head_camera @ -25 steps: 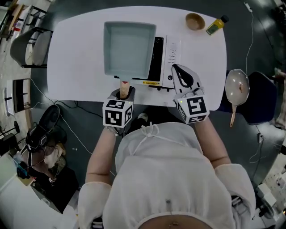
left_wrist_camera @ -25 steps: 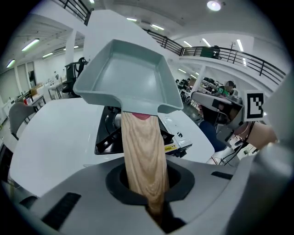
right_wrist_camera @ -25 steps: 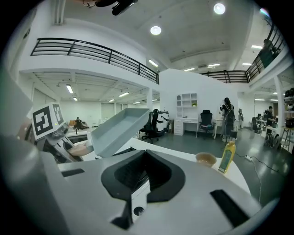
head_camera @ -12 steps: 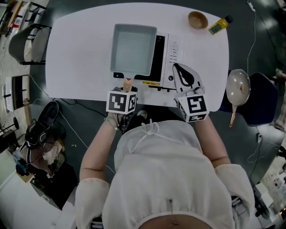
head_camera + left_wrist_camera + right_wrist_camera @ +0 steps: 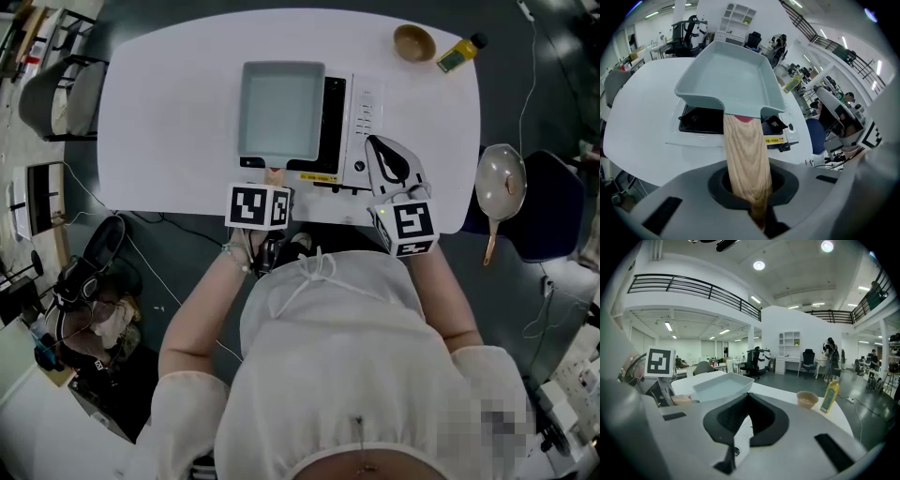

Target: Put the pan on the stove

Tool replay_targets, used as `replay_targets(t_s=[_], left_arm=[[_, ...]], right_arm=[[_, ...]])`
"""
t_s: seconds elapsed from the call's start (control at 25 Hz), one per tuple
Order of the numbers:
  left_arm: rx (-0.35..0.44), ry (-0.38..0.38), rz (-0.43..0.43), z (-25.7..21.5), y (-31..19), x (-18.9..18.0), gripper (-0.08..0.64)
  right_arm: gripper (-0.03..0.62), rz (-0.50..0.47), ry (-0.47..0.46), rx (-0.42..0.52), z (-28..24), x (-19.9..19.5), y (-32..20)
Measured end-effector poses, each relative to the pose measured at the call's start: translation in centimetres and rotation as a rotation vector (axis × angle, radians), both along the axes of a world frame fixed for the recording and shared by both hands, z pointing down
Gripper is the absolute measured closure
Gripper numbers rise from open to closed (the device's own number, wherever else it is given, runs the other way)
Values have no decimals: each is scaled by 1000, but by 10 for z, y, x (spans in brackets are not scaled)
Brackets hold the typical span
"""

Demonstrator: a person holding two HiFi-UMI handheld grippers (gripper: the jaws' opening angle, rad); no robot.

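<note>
The pan (image 5: pixel 281 111) is square and pale blue-grey, with a wooden handle (image 5: pixel 745 154). My left gripper (image 5: pixel 270 185) is shut on that handle at the table's near edge. The pan lies over the left part of the stove (image 5: pixel 364 122), a white cooker with a black top (image 5: pixel 701 119). Whether the pan's base touches the black top I cannot tell. My right gripper (image 5: pixel 375 145) is shut with nothing in it, over the stove's white control side, just right of the pan (image 5: pixel 719 385).
The white table (image 5: pixel 169 112) carries a small wooden bowl (image 5: pixel 412 43) and a yellow bottle (image 5: pixel 457 52) at its far right corner. A round pan (image 5: pixel 497 183) lies on a dark chair (image 5: pixel 548 206) off the table's right side. A chair (image 5: pixel 66 94) stands to the left.
My left gripper has carried the pan to the right, from the bare table beside the stove to over the stove's black top. The right gripper has stayed where it was.
</note>
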State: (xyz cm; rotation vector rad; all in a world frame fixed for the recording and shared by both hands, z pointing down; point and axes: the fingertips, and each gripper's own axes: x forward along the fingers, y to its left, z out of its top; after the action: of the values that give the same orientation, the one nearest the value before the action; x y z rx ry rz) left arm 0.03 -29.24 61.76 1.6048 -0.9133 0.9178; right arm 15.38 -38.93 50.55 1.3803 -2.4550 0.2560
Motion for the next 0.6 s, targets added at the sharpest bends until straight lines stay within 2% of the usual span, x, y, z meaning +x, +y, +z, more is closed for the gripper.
replay_targets(t_s=[0.24,0.48,0.52,0.6], left_arm=[[-33,4,44,-2,7,-1,515],[-45,78,120,-14,9,7,503],[-51,91,136,-15,10,9,477],[-53,121,152,-16,14,14,377]], right_arm=[[588,15,7,-5,2,2,1],[588,28,18,-23,4,-4,6],[588,29,20,-22,4,-6,7],[588,32,26,-19,4,-9,11]])
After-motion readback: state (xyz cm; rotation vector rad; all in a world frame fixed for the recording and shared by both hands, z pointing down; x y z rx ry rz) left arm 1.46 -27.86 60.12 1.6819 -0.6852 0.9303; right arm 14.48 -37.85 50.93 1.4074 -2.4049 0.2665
